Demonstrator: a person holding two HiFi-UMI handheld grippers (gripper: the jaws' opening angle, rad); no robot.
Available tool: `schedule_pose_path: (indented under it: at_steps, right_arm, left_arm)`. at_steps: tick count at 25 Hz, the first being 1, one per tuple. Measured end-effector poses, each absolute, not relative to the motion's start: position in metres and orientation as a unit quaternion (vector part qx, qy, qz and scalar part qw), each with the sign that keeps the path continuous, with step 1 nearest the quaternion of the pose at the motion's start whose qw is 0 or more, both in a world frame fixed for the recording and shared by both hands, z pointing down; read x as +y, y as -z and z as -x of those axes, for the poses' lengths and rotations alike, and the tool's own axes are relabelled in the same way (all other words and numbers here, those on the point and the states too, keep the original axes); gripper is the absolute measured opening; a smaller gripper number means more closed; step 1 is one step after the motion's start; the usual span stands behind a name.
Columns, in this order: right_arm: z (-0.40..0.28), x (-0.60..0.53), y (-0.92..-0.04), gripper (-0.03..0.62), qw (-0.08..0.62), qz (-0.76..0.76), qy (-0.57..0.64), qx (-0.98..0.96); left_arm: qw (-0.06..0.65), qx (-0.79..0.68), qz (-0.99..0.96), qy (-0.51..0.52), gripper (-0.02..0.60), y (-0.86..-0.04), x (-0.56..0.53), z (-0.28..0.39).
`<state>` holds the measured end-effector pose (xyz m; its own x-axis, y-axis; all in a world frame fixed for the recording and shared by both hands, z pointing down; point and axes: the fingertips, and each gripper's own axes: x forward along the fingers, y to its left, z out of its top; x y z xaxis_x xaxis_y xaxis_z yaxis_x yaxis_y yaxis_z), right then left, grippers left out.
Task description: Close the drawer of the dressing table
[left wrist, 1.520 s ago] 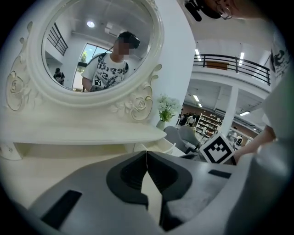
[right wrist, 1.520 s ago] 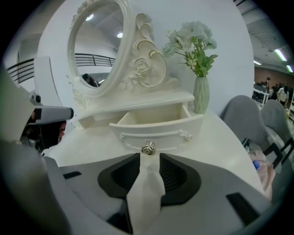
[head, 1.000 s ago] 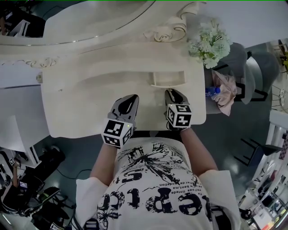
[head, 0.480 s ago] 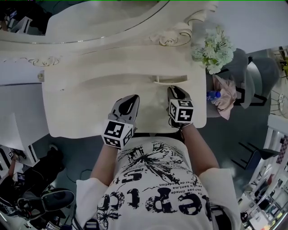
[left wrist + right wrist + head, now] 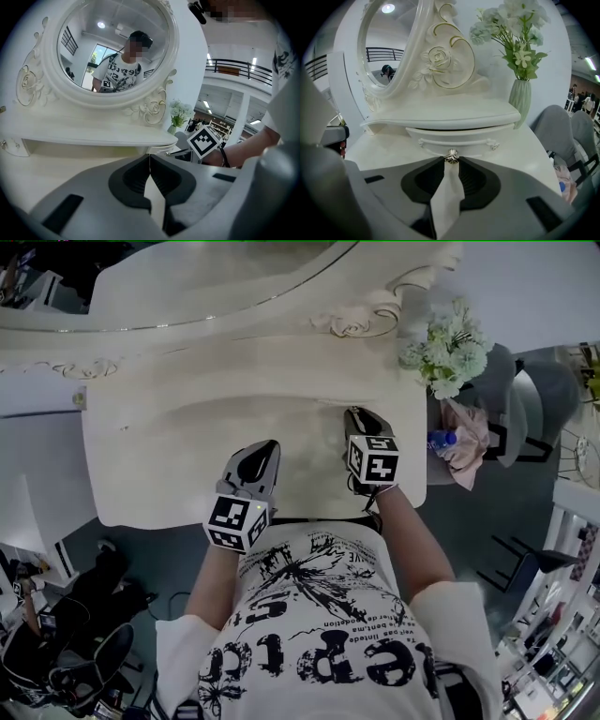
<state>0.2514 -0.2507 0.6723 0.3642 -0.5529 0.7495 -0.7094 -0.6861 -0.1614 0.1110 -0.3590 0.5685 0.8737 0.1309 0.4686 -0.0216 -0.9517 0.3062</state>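
- At the far right of the desk (image 5: 532, 150), the drawer (image 5: 454, 137) sits tucked in under the shelf (image 5: 440, 117).
- The right hand-held gripper (image 5: 451, 162) is clamped on its knob (image 5: 451, 155).
- The left hand-held gripper (image 5: 150, 158) has its jaws together, holding nothing.

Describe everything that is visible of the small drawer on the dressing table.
The drawer is cream-white, looks like painted wood, with a curved front, a raised moulding strip and one small metallic knob at its middle. It sits under the upper shelf, above the tabletop, pushed in or nearly so. The right tool grips the knob; nothing else touches it.
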Motion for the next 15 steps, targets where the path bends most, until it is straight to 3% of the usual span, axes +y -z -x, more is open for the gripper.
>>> schedule_pose_path:
  at_steps: [15]
  right_arm:
    - [-0.268,-0.265,-0.671,0.107,0.103,-0.826,-0.398,-0.385]
  left_arm:
    - [0.146,0.022,-0.958,-0.244,0.02,-0.561,-0.369,-0.114]
